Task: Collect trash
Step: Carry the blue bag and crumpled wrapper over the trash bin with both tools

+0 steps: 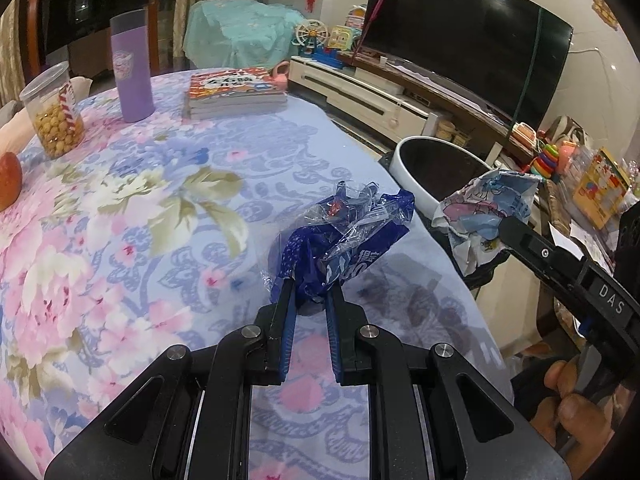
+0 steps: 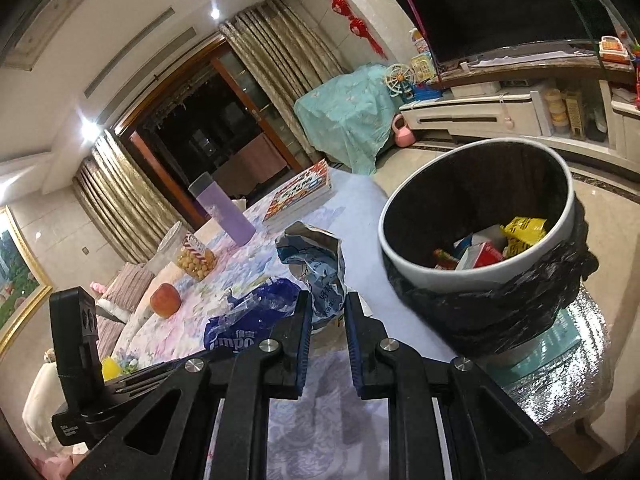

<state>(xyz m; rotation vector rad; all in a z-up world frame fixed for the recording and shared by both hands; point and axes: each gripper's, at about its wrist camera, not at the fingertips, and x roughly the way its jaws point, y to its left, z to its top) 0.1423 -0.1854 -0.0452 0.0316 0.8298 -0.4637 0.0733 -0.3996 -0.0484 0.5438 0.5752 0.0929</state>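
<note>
**Ana:** Wrappers in both grippers, then. Where does each one sit from the trash bin (image 2: 476, 276)?

**Bo:** The left gripper (image 1: 310, 292) has its jaws drawn in on the tail of a blue plastic wrapper (image 1: 344, 236); only a narrow gap stays between the fingers, filled with film. That wrapper lies over the table (image 1: 140, 208), on the near side of the bin and well apart from its rim, with its long axis running from the fingertips up toward the bin.

**Ana:** And the other?

**Bo:** The right gripper (image 2: 328, 304) is pinched on a crumpled pale-blue paper bag (image 2: 320, 264). In the left wrist view that bag (image 1: 484, 208) hangs just beside the bin's white rim (image 1: 404, 160), past the table edge. So I judge the right hand is the nearer one; its drop needs only a short carry over the bin's mouth.

**Ana:** Is the bin ready?

**Bo:** It stands open, lined with a black bag, with a yellow packet and small cartons already at the bottom.

**Ana:** What about the surface?

**Bo:** A floral cloth in pink and blue covers the table. Farther from the bin stand a purple cup (image 1: 132, 68), a jar of round snacks (image 1: 54, 112), a stack of books (image 1: 236, 94) and an apple (image 2: 165, 299).

**Ana:** The room?

**Bo:** A living room: a big dark television (image 1: 464, 36) on a low cabinet behind the bin, with curtains and a dark glass door beyond.
</note>
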